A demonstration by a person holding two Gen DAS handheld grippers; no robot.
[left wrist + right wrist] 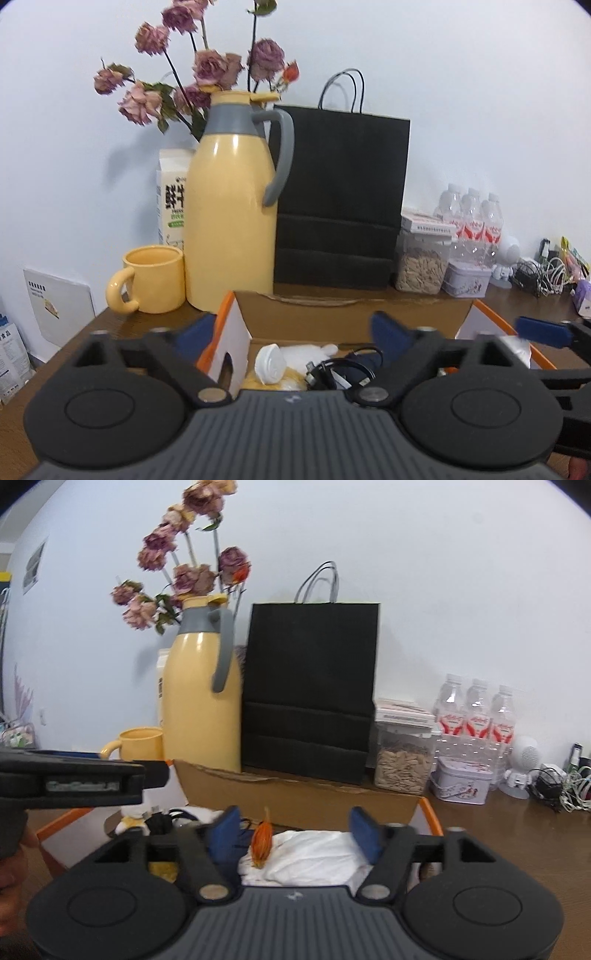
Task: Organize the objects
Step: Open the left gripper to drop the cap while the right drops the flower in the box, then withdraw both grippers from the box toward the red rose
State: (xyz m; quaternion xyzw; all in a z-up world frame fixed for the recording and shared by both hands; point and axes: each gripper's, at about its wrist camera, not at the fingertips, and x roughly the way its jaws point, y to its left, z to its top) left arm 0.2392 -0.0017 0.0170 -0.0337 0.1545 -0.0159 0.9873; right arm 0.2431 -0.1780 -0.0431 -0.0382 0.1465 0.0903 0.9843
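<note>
An open cardboard box (pixel 351 314) with orange-edged flaps sits on the brown table in front of both grippers. In the left wrist view it holds a white cap-like piece (pixel 271 362), a black cable (pixel 340 369) and something yellow. My left gripper (pixel 291 330) is open above the box's left half, with nothing between its blue pads. My right gripper (pixel 295 830) is open over the box's (pixel 295 797) right half. A small orange tassel (pixel 262 843) lies on a white cloth (pixel 314 856) between its pads, untouched. My left gripper (pixel 155 773) shows side-on at the left.
Behind the box stand a yellow thermos jug (pixel 231 206), a yellow mug (pixel 155 278), a black paper bag (pixel 340 199), dried roses (pixel 214 66) and a milk carton (pixel 173 199). Right of them are a seed jar (pixel 423 266), a tin (pixel 467 278), water bottles (pixel 472 221) and tangled cables (pixel 543 275).
</note>
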